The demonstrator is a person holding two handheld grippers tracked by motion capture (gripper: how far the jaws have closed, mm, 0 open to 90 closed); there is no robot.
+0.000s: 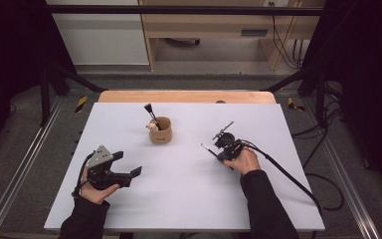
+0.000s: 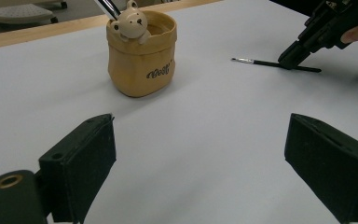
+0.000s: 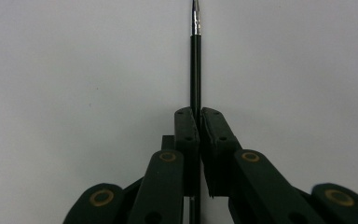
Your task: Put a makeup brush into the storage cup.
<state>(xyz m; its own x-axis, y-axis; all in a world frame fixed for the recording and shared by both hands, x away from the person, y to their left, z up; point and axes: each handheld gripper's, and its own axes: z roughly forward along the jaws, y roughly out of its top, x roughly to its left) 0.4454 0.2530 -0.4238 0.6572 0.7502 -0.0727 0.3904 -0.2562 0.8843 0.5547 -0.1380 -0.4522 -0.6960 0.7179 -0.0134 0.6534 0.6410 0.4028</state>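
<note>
Black slim round brush (image 3: 195,70), clamped in right gripper (image 3: 199,122), apparently on matte white table (image 3: 74,70)

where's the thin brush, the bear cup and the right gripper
thin brush (image 3: 195,60), right gripper view, black handle
bear cup (image 2: 141,65), left gripper view, tan front wall
right gripper (image 3: 199,122), right gripper view, between its fingertips

Left claw (image 1: 129,175) jaws wide apart, held level; my right claw (image 1: 219,153) pinched closed, tipped down, hand wrapped behind.
</note>
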